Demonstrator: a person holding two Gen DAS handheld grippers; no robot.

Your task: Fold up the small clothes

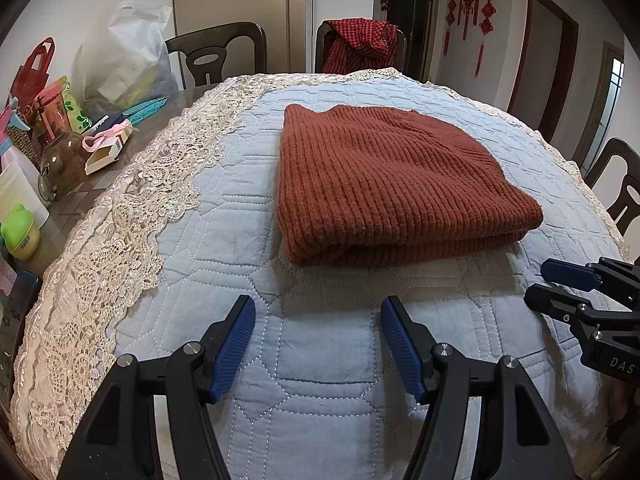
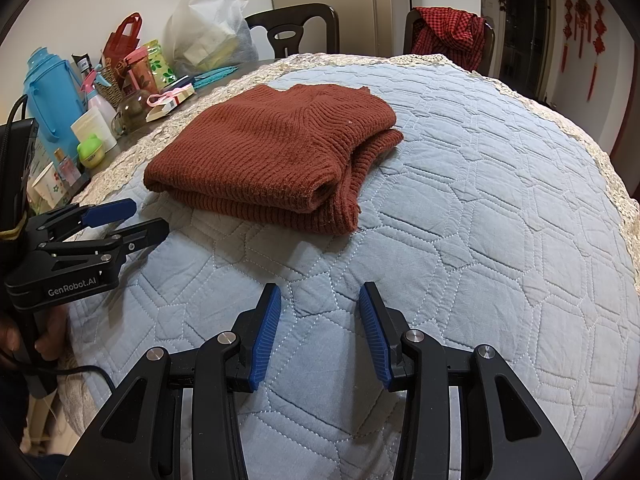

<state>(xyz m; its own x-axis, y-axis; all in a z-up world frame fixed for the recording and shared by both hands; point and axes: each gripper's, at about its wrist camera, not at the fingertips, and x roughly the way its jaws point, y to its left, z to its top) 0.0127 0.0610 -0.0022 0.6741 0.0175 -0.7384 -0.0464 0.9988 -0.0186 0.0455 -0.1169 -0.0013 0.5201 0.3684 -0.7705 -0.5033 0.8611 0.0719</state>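
The rust-brown ribbed sweater (image 1: 400, 184) is lying folded into a thick rectangle on the quilted pale blue cover (image 1: 224, 208), just beyond both grippers and touching neither. The left gripper (image 1: 318, 320) is hovering over the bare quilt with its blue pads standing well apart and nothing between them. The right gripper (image 2: 320, 306) is hanging beside it, jaws parted somewhat less and likewise empty. A cream lace border (image 1: 132, 200) is edging the cover. Past it, a glass teapot (image 1: 64, 164), a green jar (image 1: 20, 236) and a white bag (image 1: 124, 52) are crowding the tabletop, and a red checked garment (image 1: 356, 44) is draping a chair.
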